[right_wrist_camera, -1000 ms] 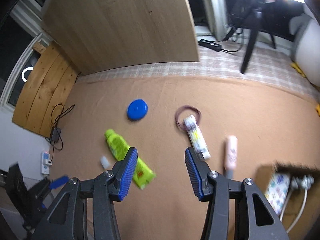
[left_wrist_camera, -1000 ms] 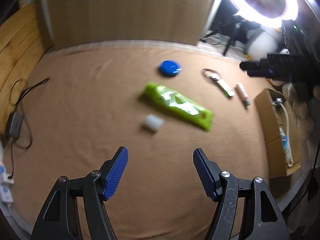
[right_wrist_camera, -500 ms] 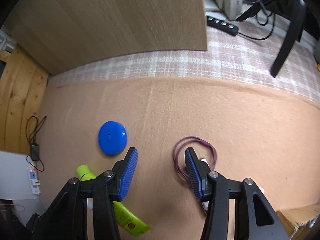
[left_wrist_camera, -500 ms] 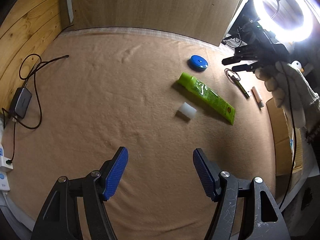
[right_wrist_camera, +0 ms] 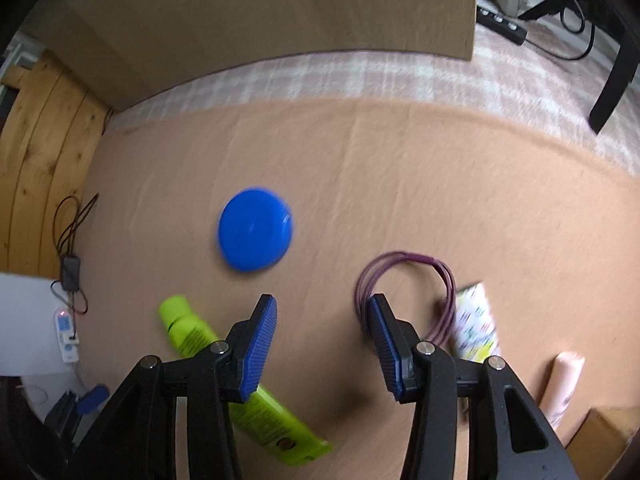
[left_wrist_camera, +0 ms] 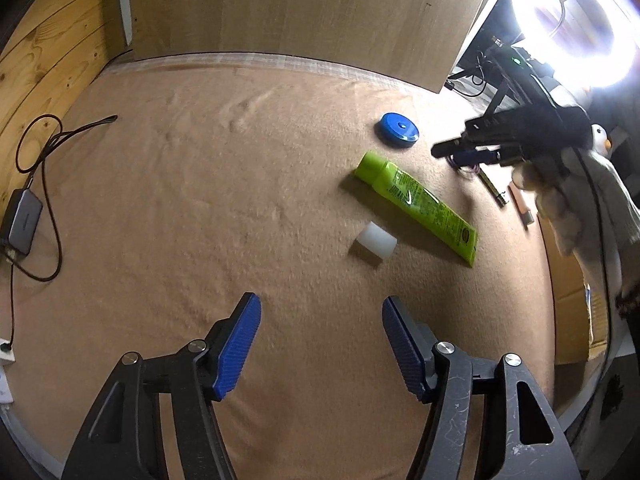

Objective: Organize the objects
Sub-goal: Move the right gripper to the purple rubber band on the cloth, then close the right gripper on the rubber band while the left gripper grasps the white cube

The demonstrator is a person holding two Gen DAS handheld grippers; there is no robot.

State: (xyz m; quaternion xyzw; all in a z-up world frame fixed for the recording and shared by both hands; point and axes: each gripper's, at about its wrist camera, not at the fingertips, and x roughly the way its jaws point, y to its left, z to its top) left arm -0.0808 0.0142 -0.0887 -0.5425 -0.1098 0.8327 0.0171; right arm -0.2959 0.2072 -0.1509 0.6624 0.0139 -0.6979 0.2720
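Observation:
A green tube (left_wrist_camera: 416, 203) lies on the tan cloth (left_wrist_camera: 200, 200), with a small white cap (left_wrist_camera: 376, 241) beside it and a blue round disc (left_wrist_camera: 397, 130) behind. My left gripper (left_wrist_camera: 320, 344) is open and empty, well short of the cap. My right gripper (right_wrist_camera: 320, 344) is open and empty, low over the cloth between the blue disc (right_wrist_camera: 255, 230) and a purple loop (right_wrist_camera: 404, 280). The loop lies against a patterned packet (right_wrist_camera: 476, 322). A pink tube (right_wrist_camera: 564, 384) lies further right. The green tube (right_wrist_camera: 240, 392) passes under the right gripper's left finger. The right gripper also shows in the left wrist view (left_wrist_camera: 476, 148).
A cardboard box (left_wrist_camera: 568, 288) sits at the cloth's right edge. A wooden board (left_wrist_camera: 304, 12) stands behind the cloth. A cable and adapter (left_wrist_camera: 24, 220) lie at the left edge. A ring light (left_wrist_camera: 576, 20) shines at the top right.
My right gripper has come down closer to the cloth near the purple loop and blue disc. My left gripper has drifted slightly, staying open.

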